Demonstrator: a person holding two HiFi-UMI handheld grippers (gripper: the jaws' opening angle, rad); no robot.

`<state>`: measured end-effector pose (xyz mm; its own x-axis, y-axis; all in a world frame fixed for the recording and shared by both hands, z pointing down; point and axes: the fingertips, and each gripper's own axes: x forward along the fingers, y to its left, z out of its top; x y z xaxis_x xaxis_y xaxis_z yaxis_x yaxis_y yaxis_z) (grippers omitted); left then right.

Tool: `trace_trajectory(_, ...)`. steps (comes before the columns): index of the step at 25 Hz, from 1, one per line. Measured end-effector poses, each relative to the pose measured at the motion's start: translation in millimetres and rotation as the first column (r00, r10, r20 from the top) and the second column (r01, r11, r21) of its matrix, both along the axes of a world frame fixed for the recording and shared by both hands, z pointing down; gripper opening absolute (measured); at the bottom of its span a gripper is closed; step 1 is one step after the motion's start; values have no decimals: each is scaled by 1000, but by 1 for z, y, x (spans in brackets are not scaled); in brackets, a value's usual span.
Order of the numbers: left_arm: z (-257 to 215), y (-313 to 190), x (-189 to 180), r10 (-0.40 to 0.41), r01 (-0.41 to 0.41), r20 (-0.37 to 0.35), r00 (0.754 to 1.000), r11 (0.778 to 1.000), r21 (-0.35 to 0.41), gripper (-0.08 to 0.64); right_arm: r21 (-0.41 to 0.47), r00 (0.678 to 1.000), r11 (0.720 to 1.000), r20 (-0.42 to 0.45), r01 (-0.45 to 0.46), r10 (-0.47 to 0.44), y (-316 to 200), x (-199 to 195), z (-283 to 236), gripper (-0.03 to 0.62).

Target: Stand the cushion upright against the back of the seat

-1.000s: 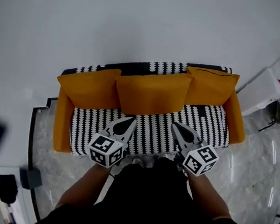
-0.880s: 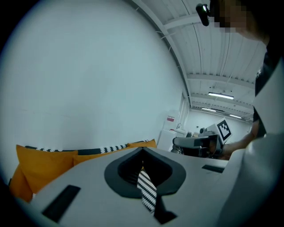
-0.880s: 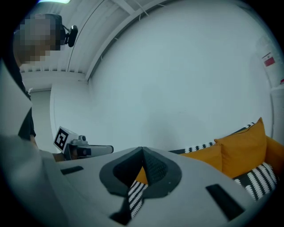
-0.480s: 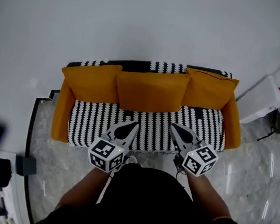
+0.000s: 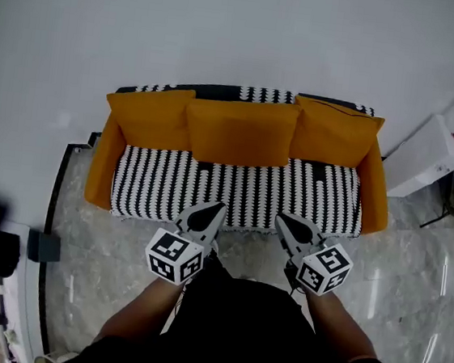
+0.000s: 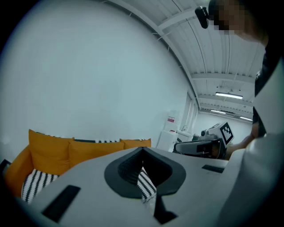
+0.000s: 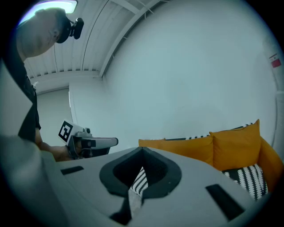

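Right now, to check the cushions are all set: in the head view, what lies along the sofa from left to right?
left armrest → left cushion → middle cushion → right cushion → right armrest → white unit

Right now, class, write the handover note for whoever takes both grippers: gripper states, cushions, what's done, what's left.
Left gripper: shut, empty, near the sofa front edge.
Right gripper: same, beside it.
Left cushion, middle cushion, right cushion: all orange, upright against the sofa back.
Done: standing up looks complete.
Left: probably nothing; just check none leans.
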<state>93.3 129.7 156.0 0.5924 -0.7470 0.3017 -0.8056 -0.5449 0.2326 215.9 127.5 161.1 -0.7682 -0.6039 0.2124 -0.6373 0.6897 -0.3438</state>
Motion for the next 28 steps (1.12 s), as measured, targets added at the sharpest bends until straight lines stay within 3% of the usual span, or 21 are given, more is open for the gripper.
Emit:
trace_trajectory(3, 5, 26, 8, -35, 35, -16, 999, 999, -21, 15, -24, 1000, 1000, 0, 18, -18, 20, 13, 7, 35)
trace_trajectory(7, 7, 58, 13, -71, 65, -95, 993, 995, -71, 16, -148, 992, 988, 121, 46, -28, 37, 14, 15, 35)
trace_trajectory(18, -14, 85, -10, -94, 93, -69, 993, 996, -12, 17, -27, 997, 997, 20, 76, -75, 78, -7, -8, 35)
trace_trajectory(24, -16, 99, -37, -57, 57, 2, 998, 998, 4, 17, -8, 999, 999, 4, 47, -47, 89, -37, -11, 35)
trace_trajectory(28, -14, 98, -59, -62, 62, -2, 998, 998, -12, 17, -3, 999, 999, 19, 32, -31, 95, -56, -17, 35)
